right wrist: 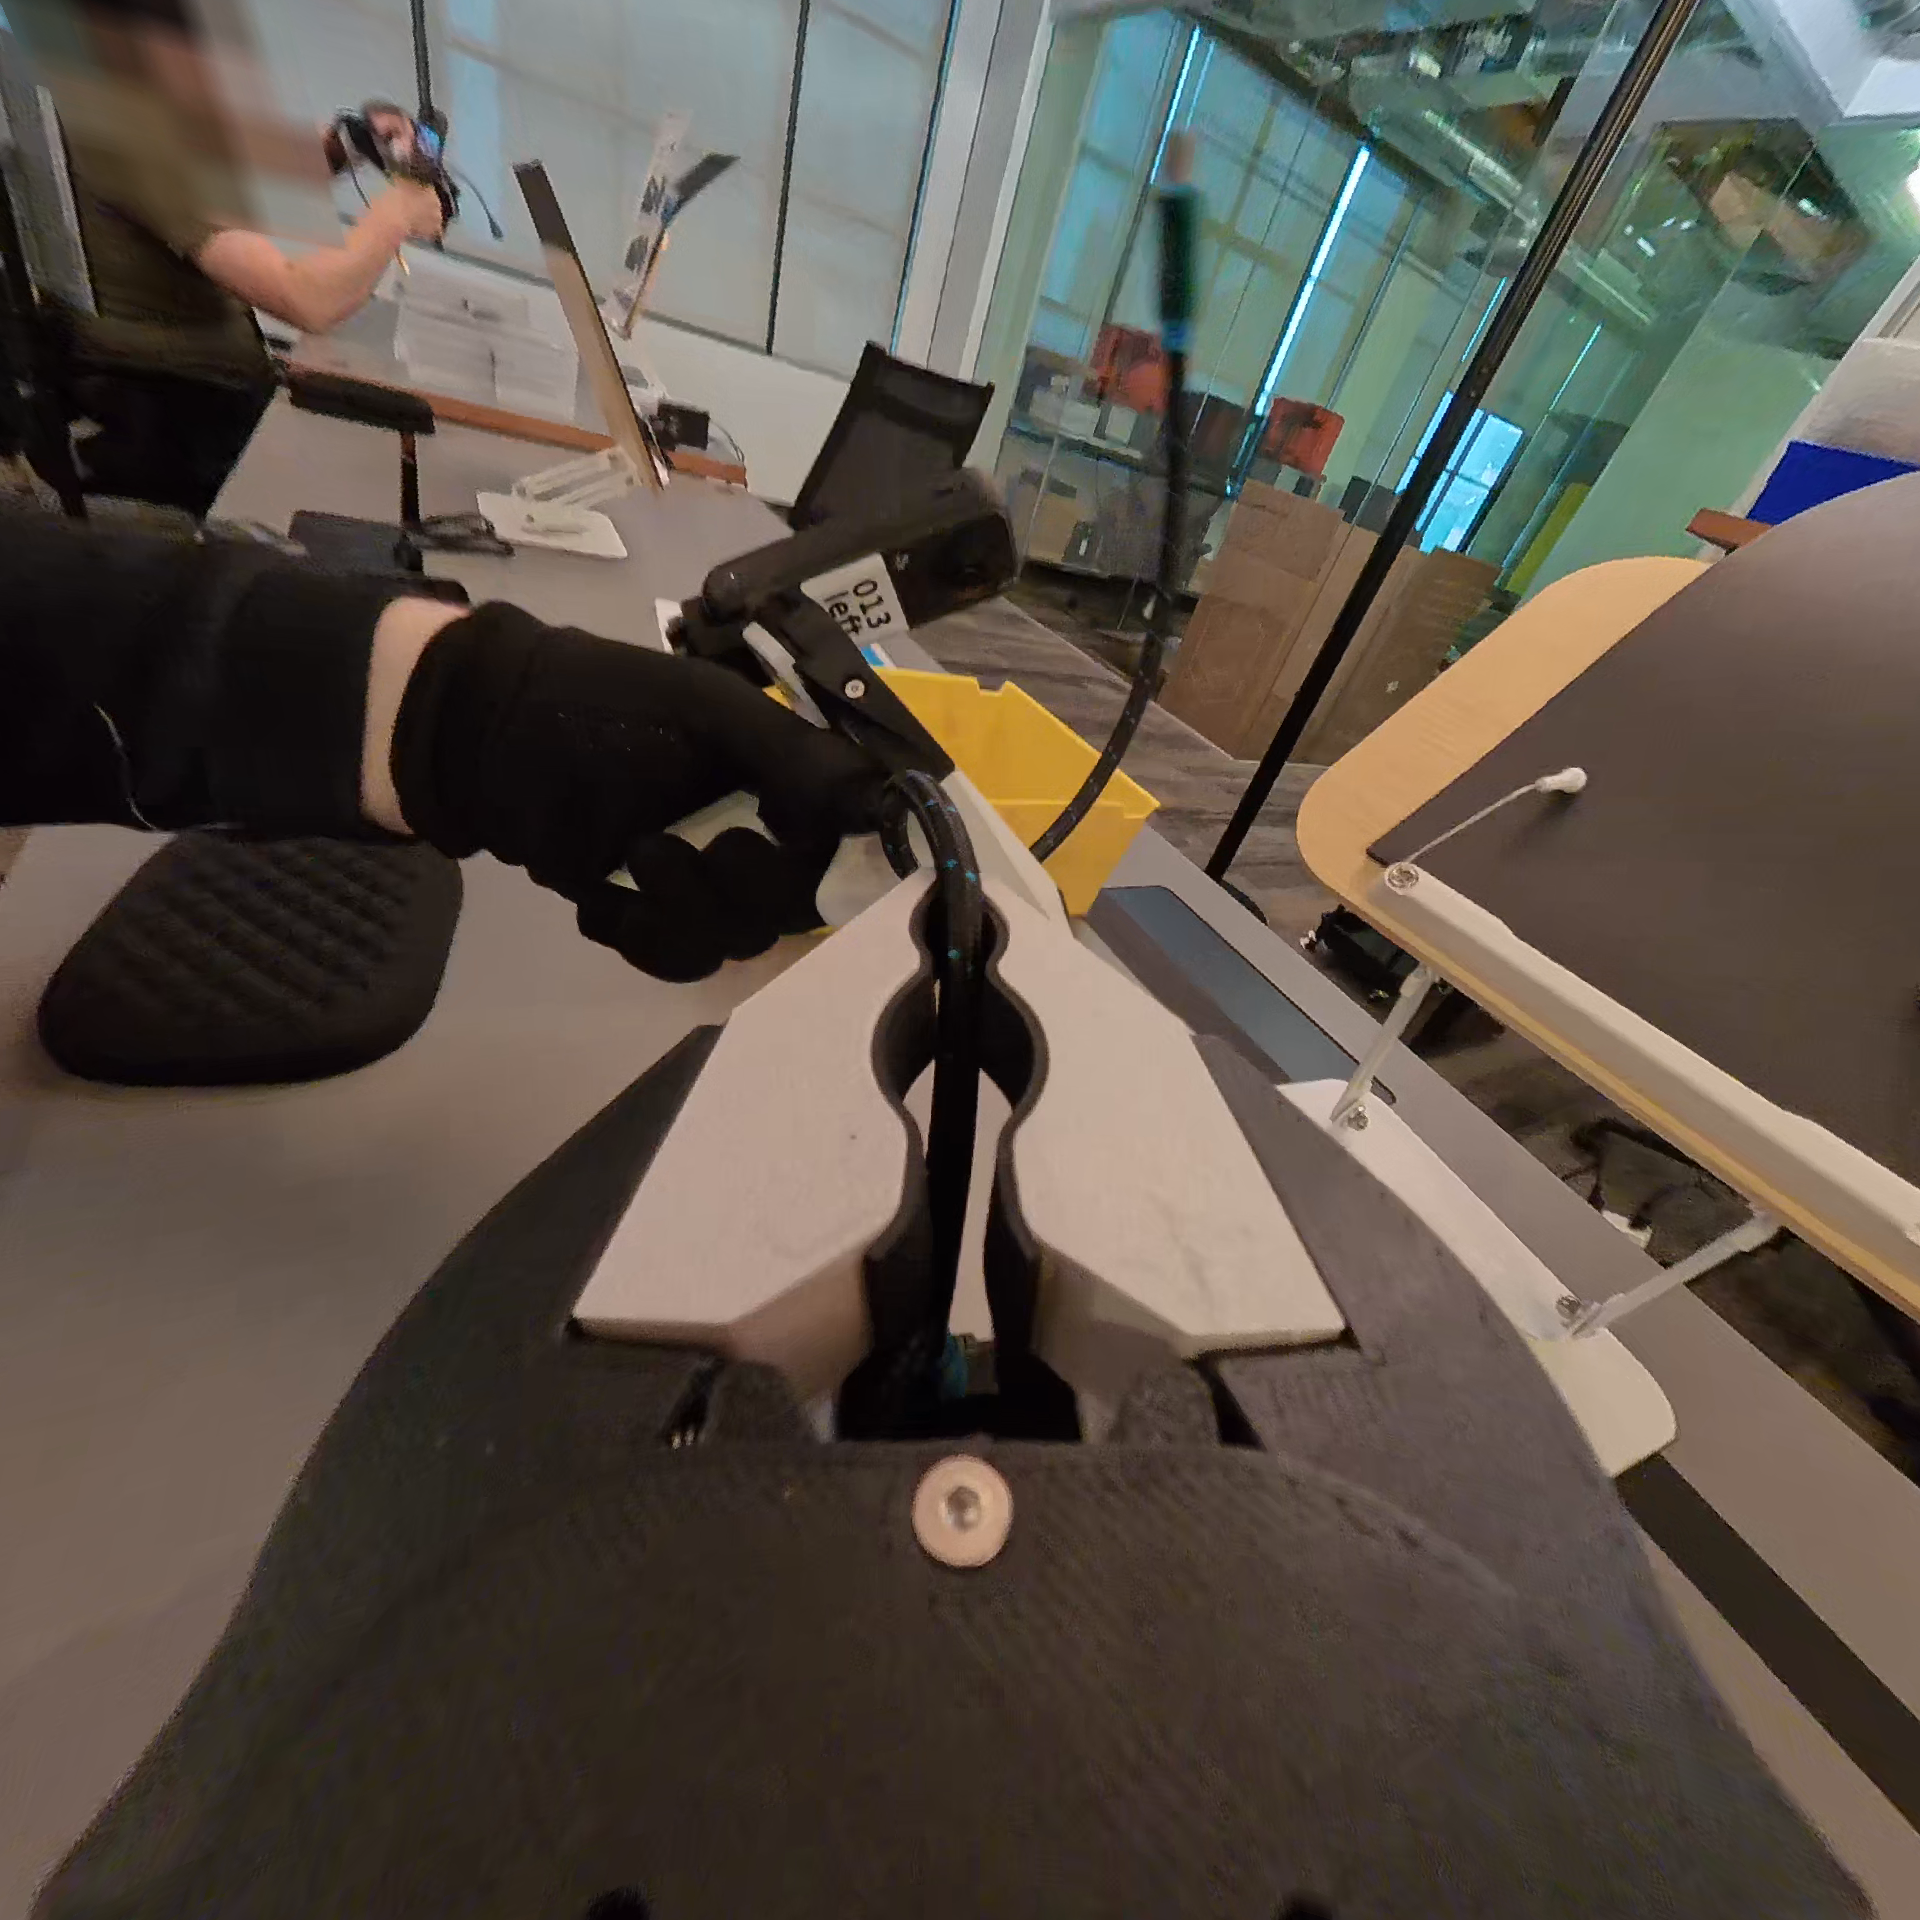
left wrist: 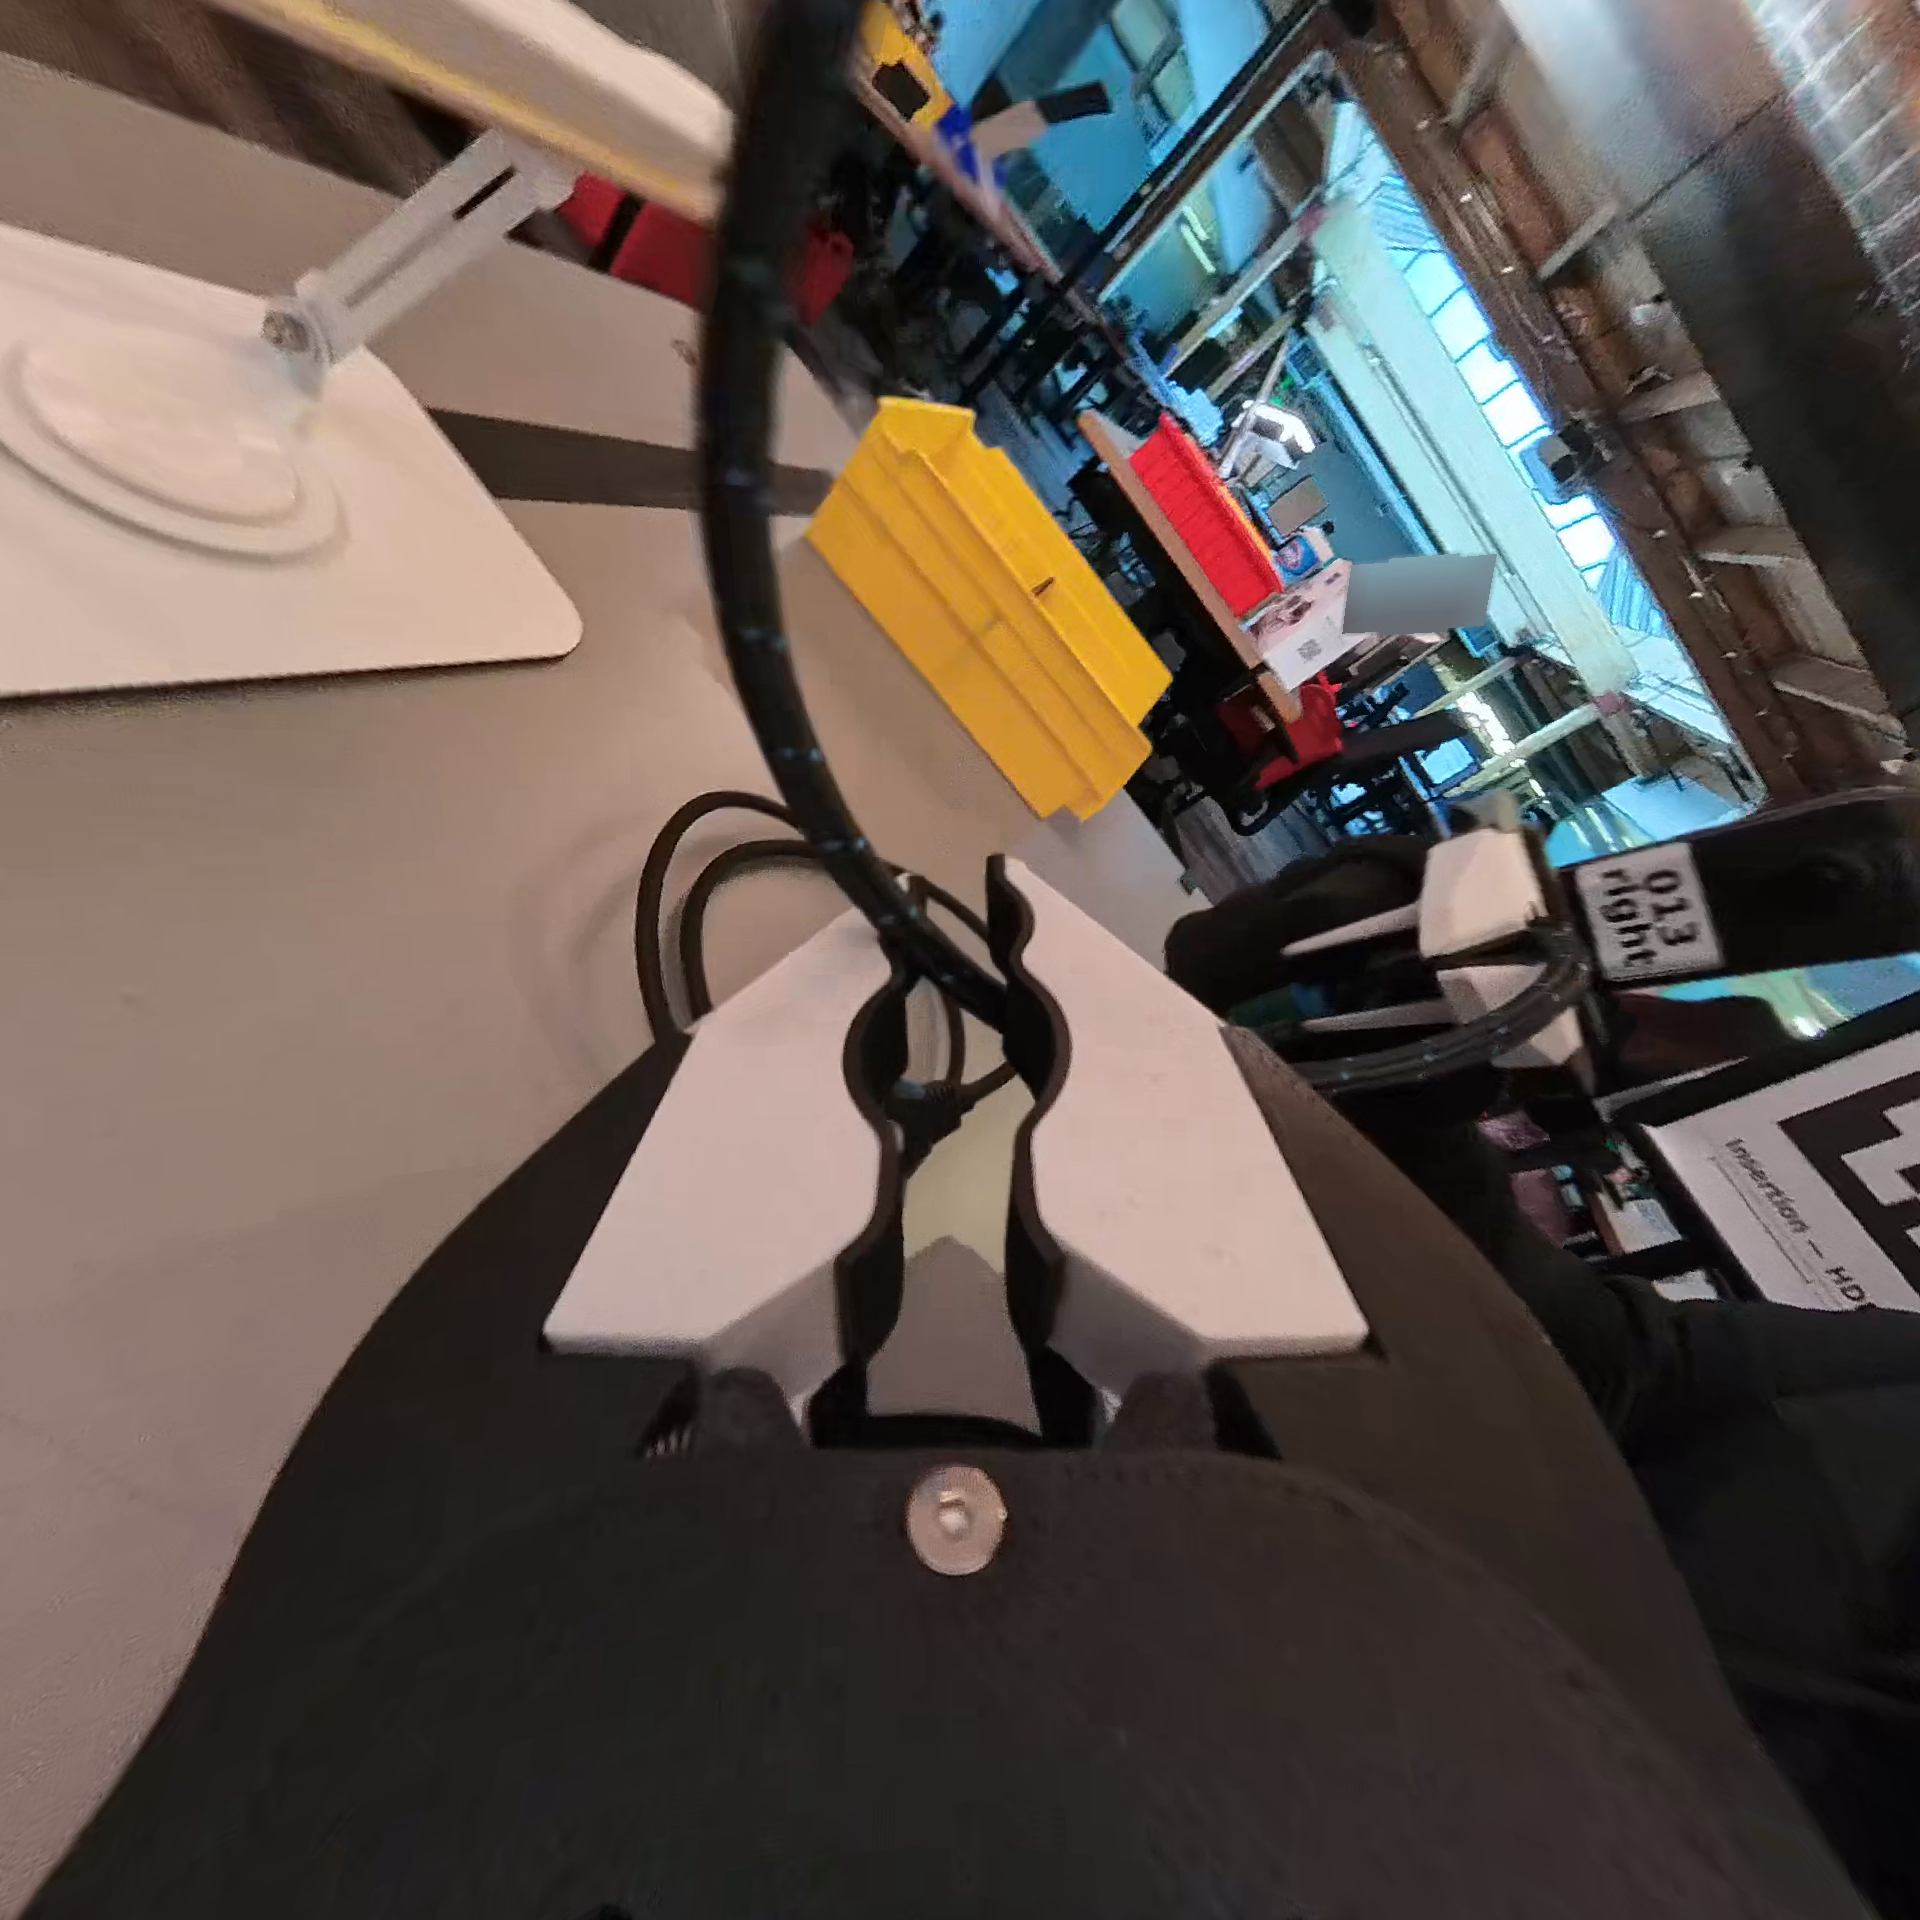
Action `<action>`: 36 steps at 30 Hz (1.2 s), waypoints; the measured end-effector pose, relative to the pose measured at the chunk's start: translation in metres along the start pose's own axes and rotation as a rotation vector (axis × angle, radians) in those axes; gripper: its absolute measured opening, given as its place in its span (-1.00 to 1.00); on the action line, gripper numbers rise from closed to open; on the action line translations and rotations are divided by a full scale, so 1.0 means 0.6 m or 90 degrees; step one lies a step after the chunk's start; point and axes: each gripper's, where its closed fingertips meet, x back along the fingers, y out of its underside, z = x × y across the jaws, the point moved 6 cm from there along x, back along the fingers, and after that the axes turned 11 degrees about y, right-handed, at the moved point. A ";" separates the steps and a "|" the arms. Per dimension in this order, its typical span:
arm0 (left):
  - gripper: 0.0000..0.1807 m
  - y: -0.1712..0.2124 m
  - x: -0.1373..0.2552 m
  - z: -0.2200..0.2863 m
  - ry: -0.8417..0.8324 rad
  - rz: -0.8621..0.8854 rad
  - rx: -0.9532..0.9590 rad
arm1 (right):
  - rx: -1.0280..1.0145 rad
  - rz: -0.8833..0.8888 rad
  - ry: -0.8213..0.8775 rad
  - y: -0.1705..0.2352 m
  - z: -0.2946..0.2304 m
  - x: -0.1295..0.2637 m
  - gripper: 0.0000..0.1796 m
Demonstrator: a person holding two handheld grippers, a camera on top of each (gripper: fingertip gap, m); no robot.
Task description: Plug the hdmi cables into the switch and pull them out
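A black braided HDMI cable [left wrist: 743,582] arcs up from my left gripper [left wrist: 940,914], whose jaws stand nearly closed with the cable caught between them near the tips. In the right wrist view the same cable [right wrist: 956,1039] runs lengthwise between the jaws of my right gripper [right wrist: 961,925], loops at the tips past the left gripper [right wrist: 966,821] held by a black-gloved hand [right wrist: 623,758], then rises to a blurred free plug end [right wrist: 1174,197]. The right gripper also shows in the left wrist view [left wrist: 1351,987], close on the right. No switch shows in either view.
A yellow bin [left wrist: 987,613] [right wrist: 1029,748] sits on the grey table beyond the grippers. A white stand base [left wrist: 208,520] carries a tilted board [right wrist: 1662,831]. Thin black cables [left wrist: 665,914] loop on the table. A black pad [right wrist: 249,956] lies left. A person [right wrist: 156,260] works far back.
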 end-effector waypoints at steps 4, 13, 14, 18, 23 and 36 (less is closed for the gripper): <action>-0.84 0.008 0.008 -0.019 -0.068 -0.015 -0.007 | -0.007 -0.062 0.006 0.028 0.013 -0.002 -1.00; -0.72 0.022 0.024 -0.015 -0.196 -0.105 -0.101 | 0.004 -0.093 0.007 0.043 0.014 -0.005 -1.00; -0.72 0.026 0.025 -0.018 -0.194 -0.109 -0.095 | 0.008 -0.099 0.009 0.044 0.013 -0.007 -1.00; -0.64 0.042 0.032 -0.029 -0.195 -0.107 -0.063 | 0.007 -0.120 0.014 0.051 0.012 -0.010 -1.00; -0.52 0.061 0.042 -0.028 -0.145 -0.087 0.011 | -0.004 -0.155 -0.006 0.068 0.019 -0.007 -1.00; -0.18 0.090 0.072 -0.049 -0.263 -0.135 -0.036 | -0.001 -0.231 -0.083 0.117 0.005 -0.004 -1.00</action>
